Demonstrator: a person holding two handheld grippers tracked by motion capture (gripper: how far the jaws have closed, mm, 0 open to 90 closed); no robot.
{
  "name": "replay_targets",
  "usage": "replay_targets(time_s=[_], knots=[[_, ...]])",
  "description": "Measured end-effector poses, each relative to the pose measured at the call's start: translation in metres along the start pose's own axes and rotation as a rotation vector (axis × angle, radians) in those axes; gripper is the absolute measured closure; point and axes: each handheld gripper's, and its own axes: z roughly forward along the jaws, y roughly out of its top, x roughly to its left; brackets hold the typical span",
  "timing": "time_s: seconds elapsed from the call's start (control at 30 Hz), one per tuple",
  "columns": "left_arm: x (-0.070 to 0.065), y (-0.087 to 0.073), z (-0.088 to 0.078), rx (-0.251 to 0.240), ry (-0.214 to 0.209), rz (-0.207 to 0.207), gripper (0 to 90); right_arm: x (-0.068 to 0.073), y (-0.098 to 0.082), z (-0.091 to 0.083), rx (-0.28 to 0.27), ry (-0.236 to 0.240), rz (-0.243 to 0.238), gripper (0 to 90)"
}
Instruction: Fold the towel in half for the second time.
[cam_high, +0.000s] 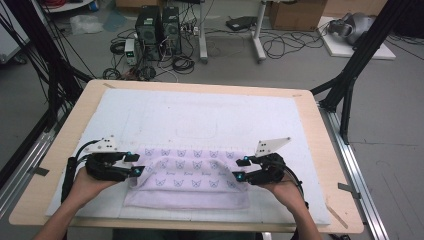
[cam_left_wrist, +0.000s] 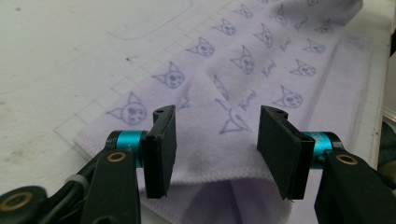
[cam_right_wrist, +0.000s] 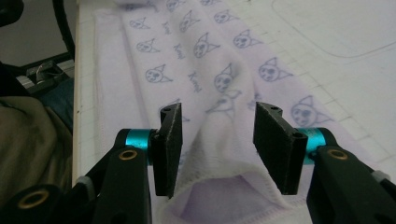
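Observation:
A pale lilac towel (cam_high: 187, 180) printed with blue cat faces lies folded on the white mat (cam_high: 200, 115) near the front of the table. My left gripper (cam_high: 138, 164) is at the towel's left end, the right gripper (cam_high: 240, 169) at its right end. In the left gripper view the left gripper (cam_left_wrist: 215, 144) stands open, the towel's (cam_left_wrist: 243, 79) hemmed edge lying loose between the pads, which do not press it. In the right gripper view the right gripper (cam_right_wrist: 217, 144) is open too, a raised fold of the towel (cam_right_wrist: 205, 70) between its jaws.
The wooden table (cam_high: 65, 145) carries the white mat, which has a faint rounded outline (cam_high: 196, 131) drawn behind the towel. Black frame legs (cam_high: 350, 75) stand at both back corners. Computers and cables (cam_high: 157, 30) sit on the floor beyond.

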Motion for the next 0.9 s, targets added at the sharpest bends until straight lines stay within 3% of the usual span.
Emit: replay_targets(time_s=[0.2,0.27,0.33,0.4,0.57,0.7,0.73,0.8,0.9], knots=[[-0.004,0.001,0.010,0.046,-0.015,0.031,59.1,0.001,0.001,0.005,-0.003,0.011,0.000,50.5],[-0.005,-0.001,0.014,0.077,-0.023,0.058,70.3,0.001,0.000,0.008,0.021,0.003,-0.004,52.6],[-0.007,-0.004,0.016,0.103,-0.026,0.081,81.5,0.000,-0.002,0.012,0.050,0.007,-0.010,66.2],[-0.006,-0.008,0.015,0.115,-0.022,0.088,85.3,0.000,-0.004,0.013,0.100,-0.004,-0.031,76.2],[-0.005,-0.013,-0.003,0.097,-0.008,0.085,86.6,0.005,-0.005,0.004,0.089,0.014,-0.046,83.4],[-0.015,-0.014,-0.025,0.056,-0.015,0.097,86.7,0.016,0.000,-0.011,0.027,0.069,-0.068,83.2],[-0.017,-0.014,-0.029,0.054,-0.015,0.105,86.7,0.021,0.001,-0.017,0.018,0.107,-0.063,81.9],[-0.023,-0.014,-0.037,0.042,-0.026,0.115,85.7,0.027,0.003,-0.024,0.018,0.114,-0.087,77.3],[-0.029,-0.015,-0.041,0.038,-0.025,0.114,72.5,0.030,0.002,-0.034,-0.008,0.109,-0.085,72.7]])
